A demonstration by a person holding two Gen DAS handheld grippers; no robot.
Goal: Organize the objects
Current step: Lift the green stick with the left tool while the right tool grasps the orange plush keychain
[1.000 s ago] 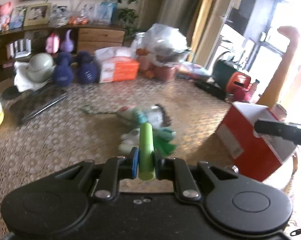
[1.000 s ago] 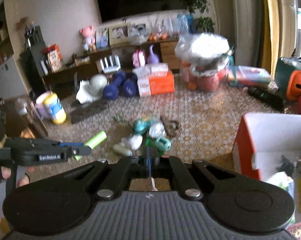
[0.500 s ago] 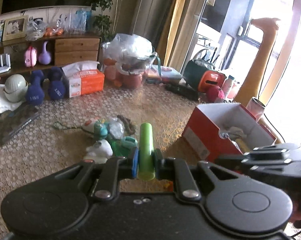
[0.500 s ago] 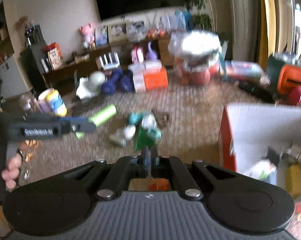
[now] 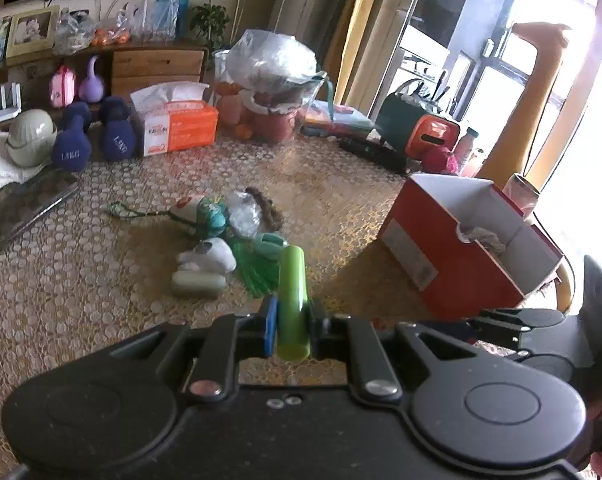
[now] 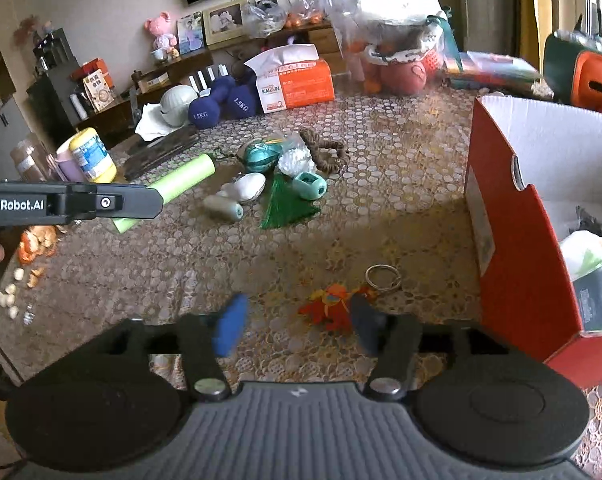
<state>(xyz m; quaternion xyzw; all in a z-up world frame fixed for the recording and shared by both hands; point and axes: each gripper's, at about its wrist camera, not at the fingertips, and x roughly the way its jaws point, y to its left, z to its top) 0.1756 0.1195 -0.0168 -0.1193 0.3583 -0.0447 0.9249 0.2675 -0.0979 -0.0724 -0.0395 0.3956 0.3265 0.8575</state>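
My left gripper [image 5: 293,320] is shut on a light green tube [image 5: 292,300] that sticks out forward, above the table. From the right wrist view the same tube [image 6: 185,178] juts from the left gripper [image 6: 153,200]. My right gripper [image 6: 297,326] hangs low over the table and its jaws are opening. An orange keychain toy [image 6: 331,308] with a metal ring [image 6: 383,276] lies on the cloth between the fingertips, close to the right one, with no pad pressing it. A red box [image 6: 513,240] with a white inside stands open at the right.
A pile of small things sits mid-table: a teal ball [image 6: 261,156], a white toy [image 6: 249,188], a green tassel [image 6: 285,204]. Blue dumbbells [image 6: 221,104], a tissue box [image 6: 297,84] and a bagged bowl [image 5: 273,76] line the far side. Peel scraps [image 6: 37,240] lie left.
My right gripper has sunk toward the table and gone from shut to open around the orange keychain. My left gripper has swung toward the red box, still holding the tube.
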